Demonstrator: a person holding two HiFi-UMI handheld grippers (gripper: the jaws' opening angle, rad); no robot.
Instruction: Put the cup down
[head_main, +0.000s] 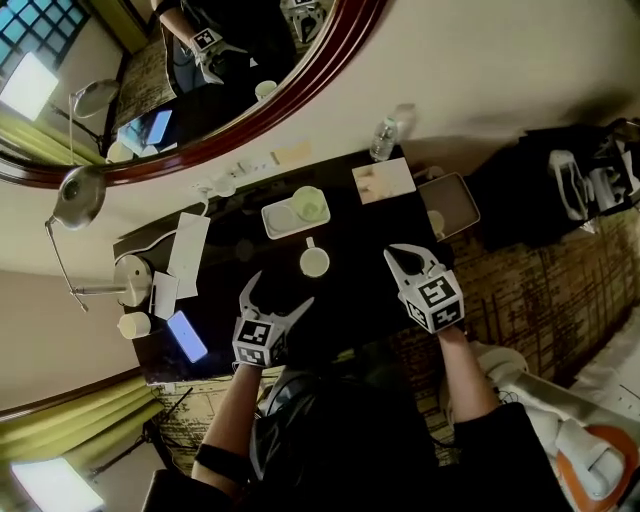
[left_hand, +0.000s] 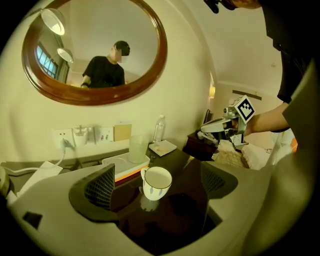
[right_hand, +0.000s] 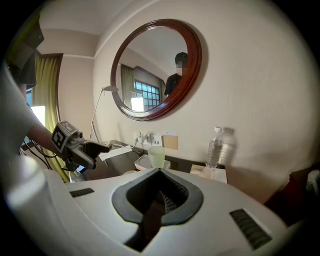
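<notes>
Nearest the person, both forearms reach out over the dark worktop (head_main: 350, 300). The left gripper (head_main: 281, 291) has its jaws spread wide with nothing clamped. The cup (left_hand: 157, 182), white with small dark marks on its side, stands upright on the worktop in the gap ahead of these jaws. Its handle points toward the left jaw, and neither pad touches it. In the head view it sits just beyond the left gripper's tips, roughly between the two grippers.

The right gripper (head_main: 411, 257) hovers to the right of the cup and well apart from it. Its jaws are closed together and empty.

To the left, near the worktop's front edge, a lit phone (head_main: 187, 336) lies flat, with a lamp base (head_main: 130, 278) just behind it.

Beyond the cup lies a white tray (left_hand: 112, 164) carrying a pale green glass (left_hand: 136, 149). To the right of the tray a card (left_hand: 162, 147) lies flat, and a clear water bottle (left_hand: 159, 130) stands behind it by the wall.

On the wall above the worktop's back edge are sockets (left_hand: 102, 134), one with a plug in it. Higher up hangs an oval mirror (left_hand: 95, 98) in a dark red wooden frame, with a person in dark clothes reflected in it.
</notes>
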